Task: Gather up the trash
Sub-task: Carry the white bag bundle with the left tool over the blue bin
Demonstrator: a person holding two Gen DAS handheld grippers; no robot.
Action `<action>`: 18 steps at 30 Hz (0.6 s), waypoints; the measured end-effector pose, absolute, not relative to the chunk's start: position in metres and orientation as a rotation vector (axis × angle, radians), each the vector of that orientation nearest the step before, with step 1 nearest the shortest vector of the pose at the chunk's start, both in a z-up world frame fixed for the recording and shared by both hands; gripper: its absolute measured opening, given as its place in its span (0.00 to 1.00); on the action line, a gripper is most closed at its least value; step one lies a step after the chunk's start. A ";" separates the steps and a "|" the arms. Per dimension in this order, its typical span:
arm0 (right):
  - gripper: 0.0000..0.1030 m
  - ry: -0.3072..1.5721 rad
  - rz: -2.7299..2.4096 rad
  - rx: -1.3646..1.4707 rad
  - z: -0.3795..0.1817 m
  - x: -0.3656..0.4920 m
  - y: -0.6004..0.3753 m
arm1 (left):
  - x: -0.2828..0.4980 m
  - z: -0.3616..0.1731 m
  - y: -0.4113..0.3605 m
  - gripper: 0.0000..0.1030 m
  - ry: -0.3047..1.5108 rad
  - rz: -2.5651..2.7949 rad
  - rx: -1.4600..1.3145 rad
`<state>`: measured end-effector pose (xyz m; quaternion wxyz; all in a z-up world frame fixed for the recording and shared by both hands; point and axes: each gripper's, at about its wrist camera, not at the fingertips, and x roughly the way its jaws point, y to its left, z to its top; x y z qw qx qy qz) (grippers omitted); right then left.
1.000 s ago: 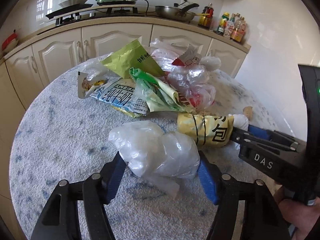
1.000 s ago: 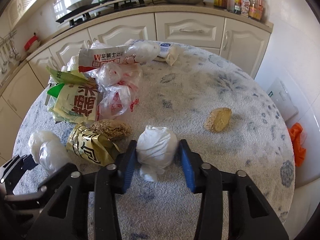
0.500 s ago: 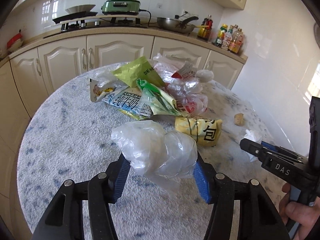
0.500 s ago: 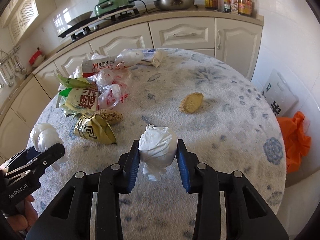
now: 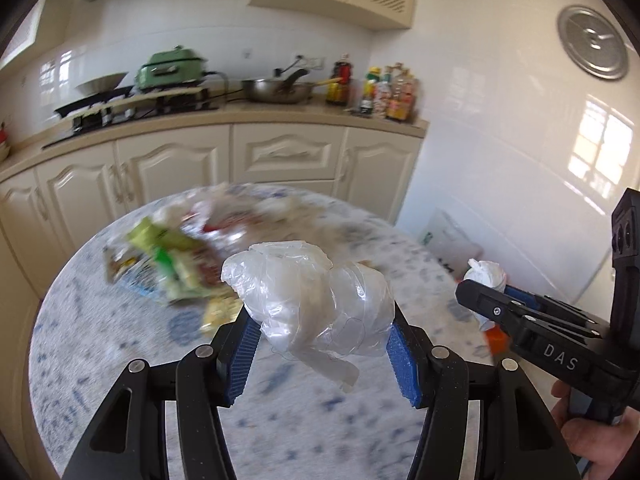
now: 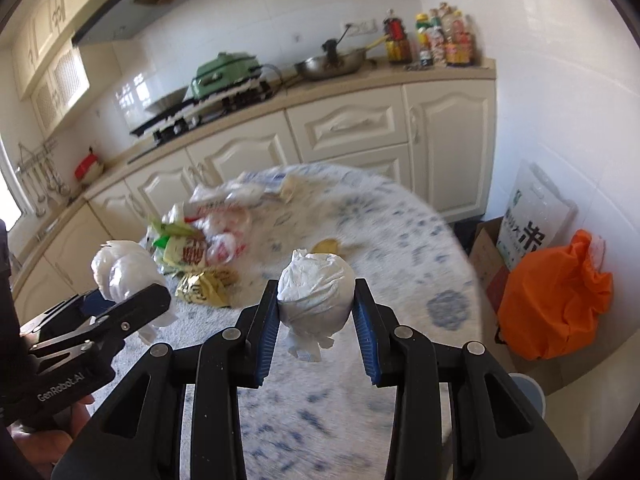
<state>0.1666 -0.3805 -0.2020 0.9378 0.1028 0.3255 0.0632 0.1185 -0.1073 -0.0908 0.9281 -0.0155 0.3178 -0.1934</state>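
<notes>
My left gripper (image 5: 320, 354) is shut on a crumpled clear plastic bag (image 5: 308, 296), held in the air above the round table (image 5: 100, 360). My right gripper (image 6: 316, 334) is shut on a white wad of tissue (image 6: 316, 290), also lifted off the table. Each gripper shows in the other's view: the right one with its wad (image 5: 486, 276) at the right edge, the left one with its bag (image 6: 124, 270) at the left. A blurred pile of wrappers and bags (image 6: 200, 240) lies on the far side of the table, with a yellow packet (image 6: 204, 288) and a small brown lump (image 6: 326, 246) nearer.
An orange bag (image 6: 556, 300) sits on the floor right of the table, beside a cardboard box (image 6: 488, 256) and a white board (image 6: 528, 216). Cream cabinets (image 5: 280, 152) with a stove, a pan and bottles run behind the table. A hand (image 5: 592, 444) holds the right gripper.
Both grippers have risen off the table with their loads and swung right; the wrapper pile now sits lower and farther off, and the orange bag on the floor has come into view.
</notes>
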 end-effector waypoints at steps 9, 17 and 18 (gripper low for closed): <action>0.35 0.619 -0.125 0.296 -0.193 0.110 -0.507 | 0.118 -0.087 -0.234 0.53 0.692 -0.671 0.034; 0.35 0.754 -0.385 0.420 -0.265 0.066 -0.636 | 0.117 -0.147 -0.367 0.53 0.827 -0.892 0.137; 0.35 0.776 -0.404 0.437 -0.277 0.064 -0.649 | 0.121 -0.158 -0.380 0.53 0.845 -0.910 0.150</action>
